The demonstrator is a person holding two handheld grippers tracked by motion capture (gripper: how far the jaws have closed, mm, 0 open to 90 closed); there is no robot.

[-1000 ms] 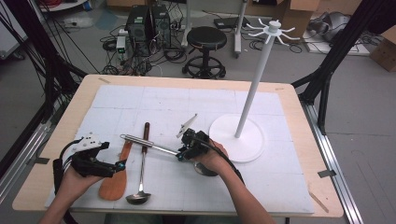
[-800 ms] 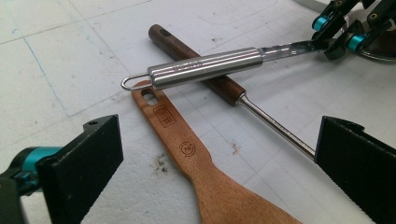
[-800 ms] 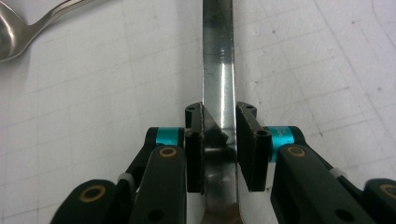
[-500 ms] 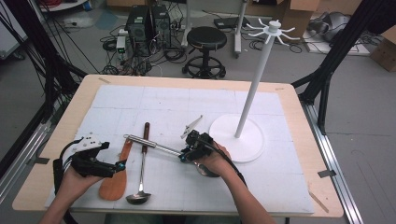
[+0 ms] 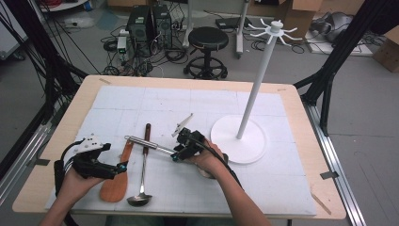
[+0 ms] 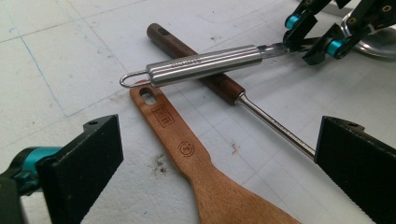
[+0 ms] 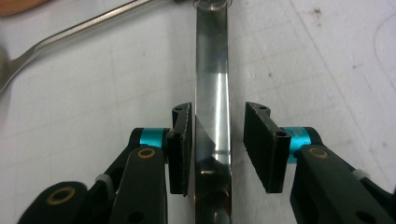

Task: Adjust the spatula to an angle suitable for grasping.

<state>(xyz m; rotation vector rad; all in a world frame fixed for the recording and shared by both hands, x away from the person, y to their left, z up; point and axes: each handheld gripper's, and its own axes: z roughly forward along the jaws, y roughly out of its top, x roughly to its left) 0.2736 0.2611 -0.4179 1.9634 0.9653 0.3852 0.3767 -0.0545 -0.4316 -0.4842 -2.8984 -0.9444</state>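
- High view: white gridded mat (image 5: 282, 183) on a wooden table (image 5: 301, 101). Right gripper (image 5: 180, 151) sits near the middle, at the flat neck of a steel-handled utensil (image 5: 145, 142) whose handle points left and lies across the dark handle of a ladle (image 5: 142, 172). A wooden spatula (image 5: 117, 176) lies just left of the ladle. Left gripper (image 5: 123, 167) rests at the near left, over the spatula. A white hook stand (image 5: 249, 94) rises at the right on its round base.
- Left gripper view: its jaws stand spread wide, holding nothing; between them lie the wooden spatula (image 6: 196, 161) and the ladle's shaft (image 6: 275, 130). Farther off, the steel-handled utensil (image 6: 205, 64) crosses the ladle's brown handle, its hanging loop just beside the spatula's end. Right gripper (image 6: 314, 42) is at the utensil's far end.
- Right gripper view: right gripper (image 7: 217, 140) straddles the utensil's flat steel neck (image 7: 212, 107); the left pad touches it, the right pad stands slightly apart, jaws not fully pressed together.
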